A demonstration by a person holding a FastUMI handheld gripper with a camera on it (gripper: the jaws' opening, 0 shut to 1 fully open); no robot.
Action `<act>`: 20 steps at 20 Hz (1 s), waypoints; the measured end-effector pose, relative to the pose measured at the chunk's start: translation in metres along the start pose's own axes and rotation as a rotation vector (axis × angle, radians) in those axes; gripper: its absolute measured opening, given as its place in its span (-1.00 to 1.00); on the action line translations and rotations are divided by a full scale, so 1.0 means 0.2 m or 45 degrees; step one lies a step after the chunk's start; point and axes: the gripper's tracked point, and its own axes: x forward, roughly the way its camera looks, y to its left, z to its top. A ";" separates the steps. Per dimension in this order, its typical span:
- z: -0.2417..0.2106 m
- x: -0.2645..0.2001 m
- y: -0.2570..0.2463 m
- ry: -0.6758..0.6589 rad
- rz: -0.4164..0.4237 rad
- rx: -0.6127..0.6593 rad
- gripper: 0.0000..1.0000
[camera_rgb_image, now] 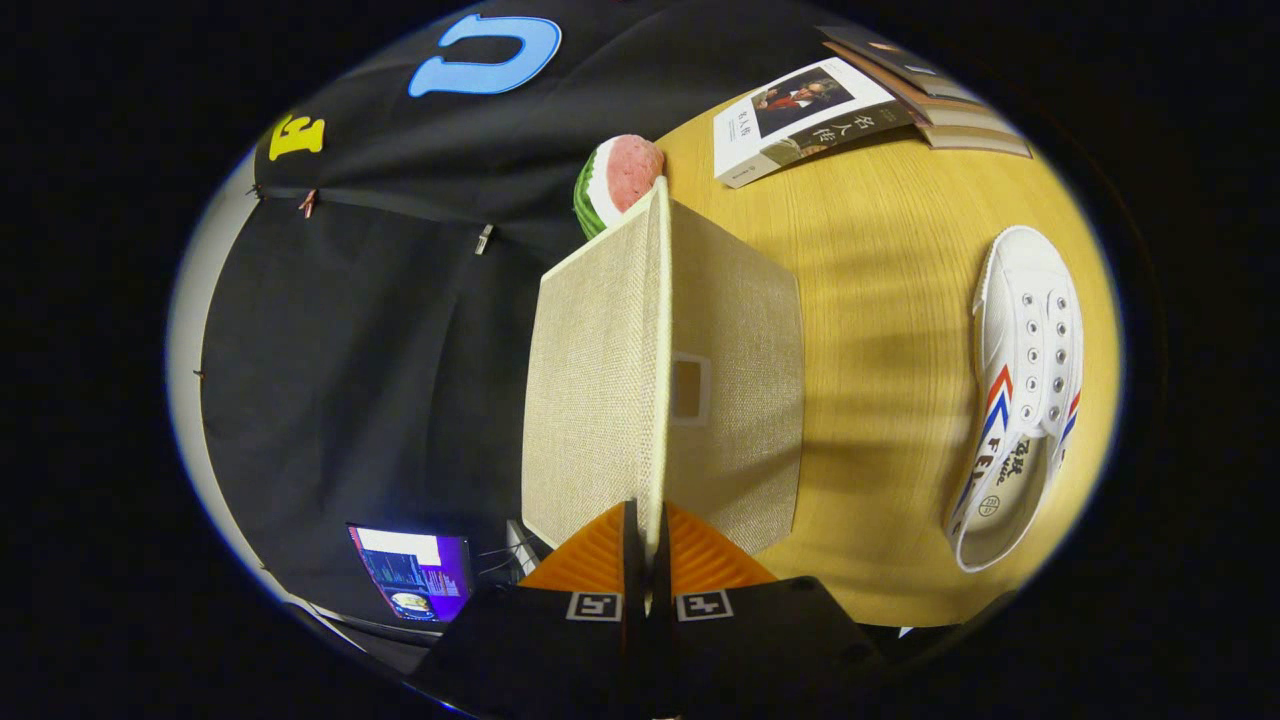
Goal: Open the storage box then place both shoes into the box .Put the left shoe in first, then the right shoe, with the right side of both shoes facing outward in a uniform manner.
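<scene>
**Lid of the storage box pinched edge-on between the fingers**

The gripper [645, 560] has its two fingers drawn almost together, with only a thin slit between them, and the near edge of the fabric lid [600, 370] sits in that slit, so both fingers press on it. The lid stands edge-on to the camera: its thin rim runs straight ahead from the fingertips, one woven beige face spreading to one side, and the other face [735, 400] to the other, with a small square label pocket [688, 390] close to the rim. Whether the lid is hinged to the storage box or lifted free of it cannot be told; the box's body is hidden.

Beside the fingers, on the side of the pocket face, the wooden table [880, 300] lies bare and open out to a white canvas shoe [1020, 400] with red and blue stripes, lying well apart from the lid, its opening nearer the gripper and its toe farther off.

Beyond the lid's far edge, a watermelon-slice toy [620, 180] peeks out, touching or just behind the rim. Farther still, a book [800, 115] lies flat, next to a low stack of books [940, 95] at the table's far end.

On the lid's other side, a lit screen [415, 575] sits near the fingers.
</scene>
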 end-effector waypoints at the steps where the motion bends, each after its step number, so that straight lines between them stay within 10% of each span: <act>1: 0.02 -0.01 0.01 -0.013 -0.011 -0.023 -0.90; 20: 0.00 0.18 1.23 -0.035 0.265 -0.283 -0.90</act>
